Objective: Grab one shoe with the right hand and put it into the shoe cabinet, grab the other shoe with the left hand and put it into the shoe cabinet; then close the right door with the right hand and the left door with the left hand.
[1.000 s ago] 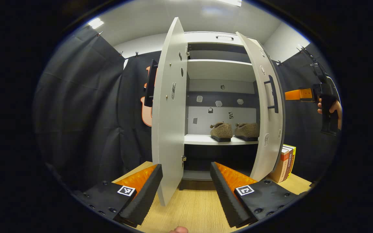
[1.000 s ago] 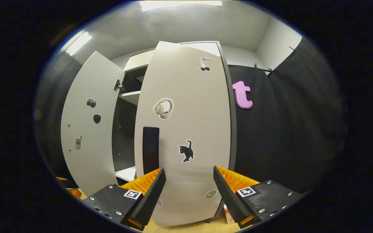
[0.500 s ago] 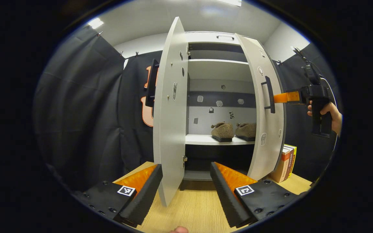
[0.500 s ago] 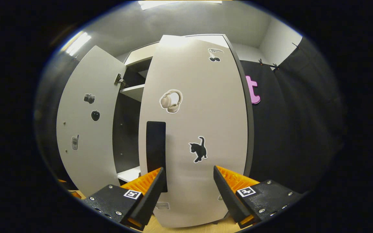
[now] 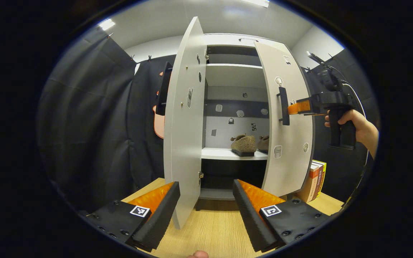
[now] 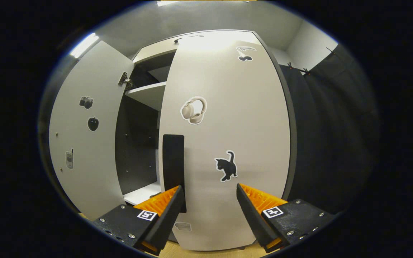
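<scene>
Pushing the right door with the spread right gripper risks slipping off beside its handle; shoes sit on the cabinet shelf, left gripper spread, idle.

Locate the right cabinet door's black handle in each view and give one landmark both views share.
Left gripper view: the black handle stands right of centre on the right door, with the right gripper at it.
Right gripper view: the handle stands low, left of centre, above the gripper's left finger.
Shared landmark: the open left door.
</scene>
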The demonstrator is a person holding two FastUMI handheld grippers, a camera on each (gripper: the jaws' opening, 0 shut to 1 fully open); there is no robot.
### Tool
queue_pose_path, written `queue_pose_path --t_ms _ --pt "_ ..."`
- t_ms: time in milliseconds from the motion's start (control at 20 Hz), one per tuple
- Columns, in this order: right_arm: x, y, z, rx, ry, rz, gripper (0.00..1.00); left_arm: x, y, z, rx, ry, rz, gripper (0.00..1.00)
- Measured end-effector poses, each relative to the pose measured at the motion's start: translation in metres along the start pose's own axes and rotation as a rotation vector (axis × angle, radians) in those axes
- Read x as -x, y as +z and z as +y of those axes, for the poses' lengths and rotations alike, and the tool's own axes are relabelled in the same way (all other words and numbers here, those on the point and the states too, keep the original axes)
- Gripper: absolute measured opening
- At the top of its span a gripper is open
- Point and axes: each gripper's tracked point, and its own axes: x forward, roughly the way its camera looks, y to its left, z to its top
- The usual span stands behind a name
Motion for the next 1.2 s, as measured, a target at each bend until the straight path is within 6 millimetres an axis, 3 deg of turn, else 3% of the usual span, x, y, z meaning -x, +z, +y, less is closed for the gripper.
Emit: queue_pose_path --t_ms 150,400,650,700,800,1000,1200 --pt "-0.003 -0.001 0.005 0.0 -0.004 0.0 0.91 0.0 -0.003 -0.004 0.012 -0.021 0.015 0.94" --pt "-0.009 -0.002 0.006 0.006 -0.013 0.005 0.92 0.002 -0.003 0.001 0.04 -0.016 0.03 0.99" --pt "0.01 0.007 -0.001 0.014 -0.019 -0.013 0.92 0.009 0.004 0.017 0.05 0.021 0.024 0.97" --pt "0.02 0.01 -0.005 0.015 -0.023 -0.021 0.92 0.013 0.007 0.024 0.053 0.039 0.018 0.99" --pt "0.044 0.012 -0.013 0.017 -0.033 -0.034 0.92 0.018 0.012 0.044 0.06 0.089 0.011 0.94" --pt "0.083 0.009 -0.027 0.013 -0.052 -0.042 0.91 0.022 0.027 0.098 0.114 0.203 0.015 0.97" --pt "0.11 -0.008 -0.039 -0.004 -0.082 -0.033 0.92 0.002 0.055 0.155 0.111 0.29 -0.004 0.94"
